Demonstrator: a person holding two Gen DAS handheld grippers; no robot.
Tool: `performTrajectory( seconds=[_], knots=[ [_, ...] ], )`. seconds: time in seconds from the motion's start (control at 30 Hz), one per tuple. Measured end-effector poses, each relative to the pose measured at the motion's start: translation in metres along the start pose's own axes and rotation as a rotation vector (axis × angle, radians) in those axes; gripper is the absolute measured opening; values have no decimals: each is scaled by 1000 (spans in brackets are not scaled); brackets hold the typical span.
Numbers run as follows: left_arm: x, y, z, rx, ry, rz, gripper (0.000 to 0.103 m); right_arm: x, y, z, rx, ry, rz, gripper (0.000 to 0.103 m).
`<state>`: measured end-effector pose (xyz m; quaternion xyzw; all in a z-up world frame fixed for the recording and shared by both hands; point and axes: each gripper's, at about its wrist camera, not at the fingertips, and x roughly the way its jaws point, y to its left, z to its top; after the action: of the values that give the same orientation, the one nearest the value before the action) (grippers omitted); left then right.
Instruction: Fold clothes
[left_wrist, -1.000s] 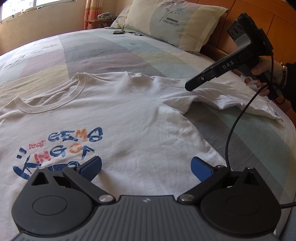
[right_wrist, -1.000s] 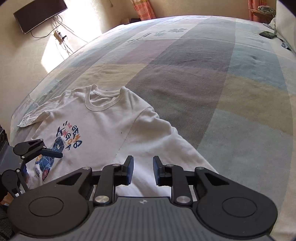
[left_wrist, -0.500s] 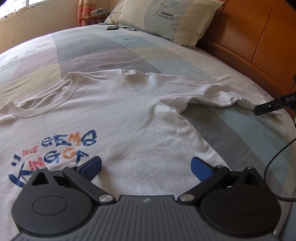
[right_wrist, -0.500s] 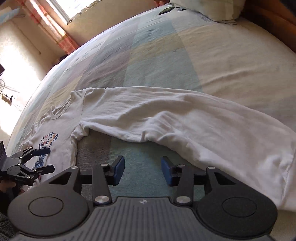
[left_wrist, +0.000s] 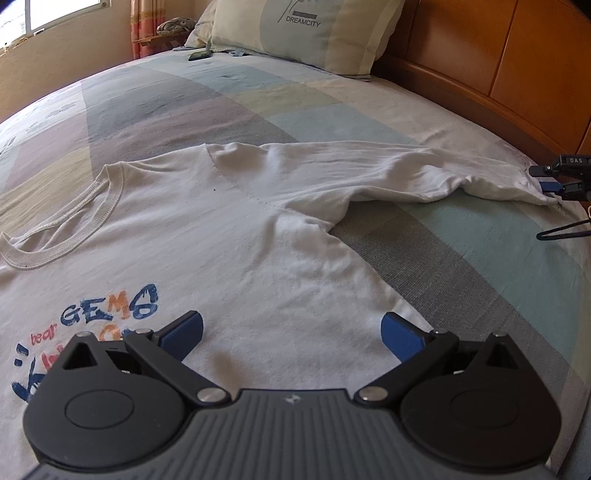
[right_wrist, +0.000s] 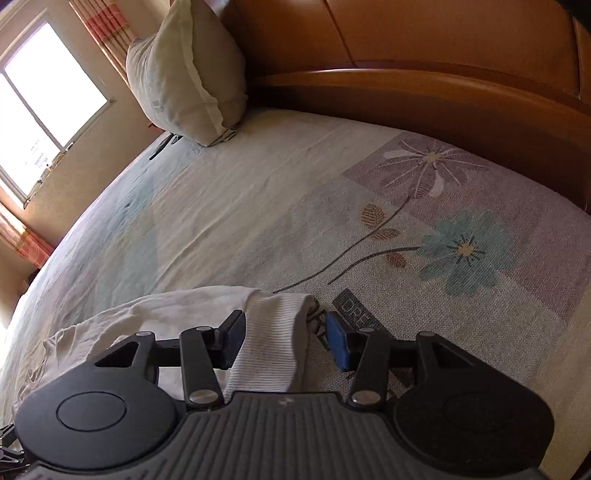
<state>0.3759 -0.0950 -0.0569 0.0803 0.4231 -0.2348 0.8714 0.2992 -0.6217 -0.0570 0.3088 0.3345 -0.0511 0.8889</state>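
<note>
A white long-sleeved shirt (left_wrist: 207, 236) with a blue and orange print (left_wrist: 110, 314) lies flat on the bed, front up. Its sleeve (left_wrist: 369, 173) stretches toward the headboard side. My left gripper (left_wrist: 291, 328) hovers open just over the shirt's body below the armpit, nothing between its pads. My right gripper (right_wrist: 286, 332) is at the end of that sleeve, seen at the right edge of the left wrist view (left_wrist: 554, 181). Its jaws are opening, and the ribbed cuff (right_wrist: 273, 332) lies between them; the blue right pad stands apart from the cloth.
A patchwork flowered bedsheet (right_wrist: 424, 229) covers the bed. A cream pillow (left_wrist: 306, 33) leans on the wooden headboard (left_wrist: 480, 74), with a dark phone-like object (left_wrist: 199, 55) beside it. A black cable (left_wrist: 561, 230) trails from the right gripper. A window (right_wrist: 44, 96) is far left.
My right gripper swung from over the shirt's shoulder out along the sleeve to the cuff by the headboard, rolling as it went, and its jaws widened. The left gripper shifted slightly over the shirt.
</note>
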Motion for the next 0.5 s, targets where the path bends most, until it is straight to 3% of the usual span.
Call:
performTrajectory(
  seconds=[0.13, 0.2, 0.23, 0.27, 0.5],
  knots=[
    [3, -4, 2, 7, 12, 7, 102, 18, 10, -1, -91, -20, 11, 57],
    [2, -6, 1, 10, 9, 2, 102, 24, 20, 0, -148, -20, -22, 43],
    [2, -6, 1, 11, 10, 1, 102, 25, 22, 1, -157, -15, -29, 23],
    [2, -7, 1, 13, 10, 0, 102, 25, 24, 1, -162, -21, -31, 20],
    [-5, -6, 1, 12, -4, 9, 102, 28, 40, 34, -251, -85, -82, 17]
  ],
)
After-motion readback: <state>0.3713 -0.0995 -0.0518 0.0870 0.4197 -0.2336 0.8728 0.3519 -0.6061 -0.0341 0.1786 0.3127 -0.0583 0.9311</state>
